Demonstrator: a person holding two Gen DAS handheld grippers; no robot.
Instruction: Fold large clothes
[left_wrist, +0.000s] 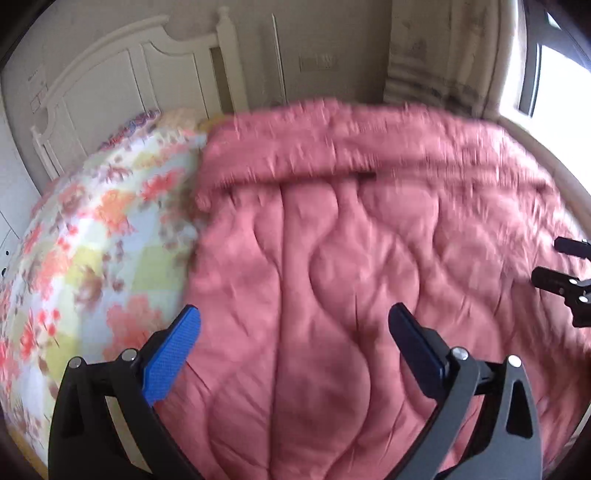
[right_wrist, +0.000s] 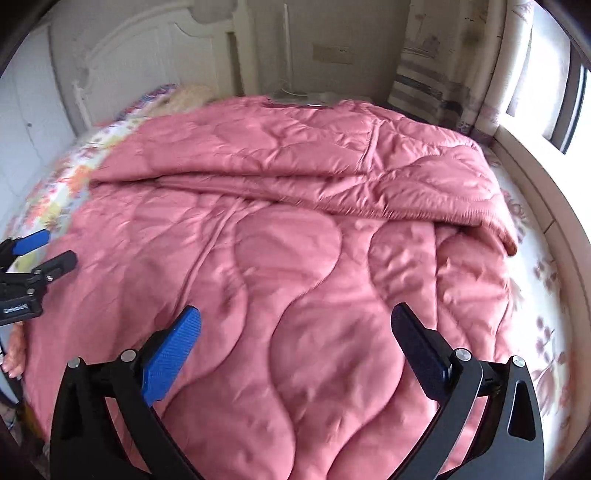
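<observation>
Hovering apart, left gripper, right gripper, pink quilt blurred, perhaps folded.

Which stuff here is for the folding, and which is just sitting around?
For the folding:
pink quilted garment, far part already folded over
left gripper, jaws open
right gripper, jaws open

Just there:
flowery bedsheet
white headboard
curtain
window

A home bedroom: a bed with a floral sheet, a white carved headboard, a pink quilted cover, and a curtained window beside it.
</observation>
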